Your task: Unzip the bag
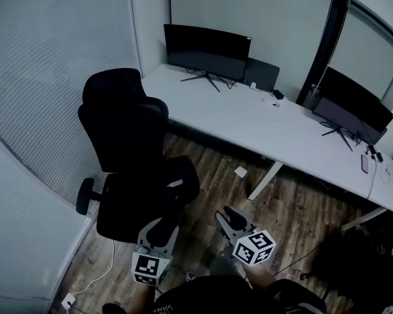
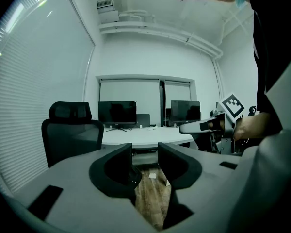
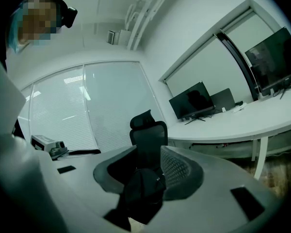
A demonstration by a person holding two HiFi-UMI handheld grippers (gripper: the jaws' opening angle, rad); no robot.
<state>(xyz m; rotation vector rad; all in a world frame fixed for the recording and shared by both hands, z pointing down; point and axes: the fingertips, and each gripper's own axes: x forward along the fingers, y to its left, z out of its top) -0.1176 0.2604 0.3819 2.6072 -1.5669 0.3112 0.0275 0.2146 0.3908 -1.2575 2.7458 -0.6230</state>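
White desk [image 1: 262, 120], 2 monitors [image 1: 206, 48] on it, black chair [image 1: 128, 136] on wood floor [image 1: 295, 208]

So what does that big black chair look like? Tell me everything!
The chair is a black office chair with a headrest, a tall back, a wide seat and an armrest sticking out at its side. It stands upright on the wood floor by the left end of the white desk, close to the blinds, with its seat turned toward the person. A dark lump, probably the bag, lies on the seat.
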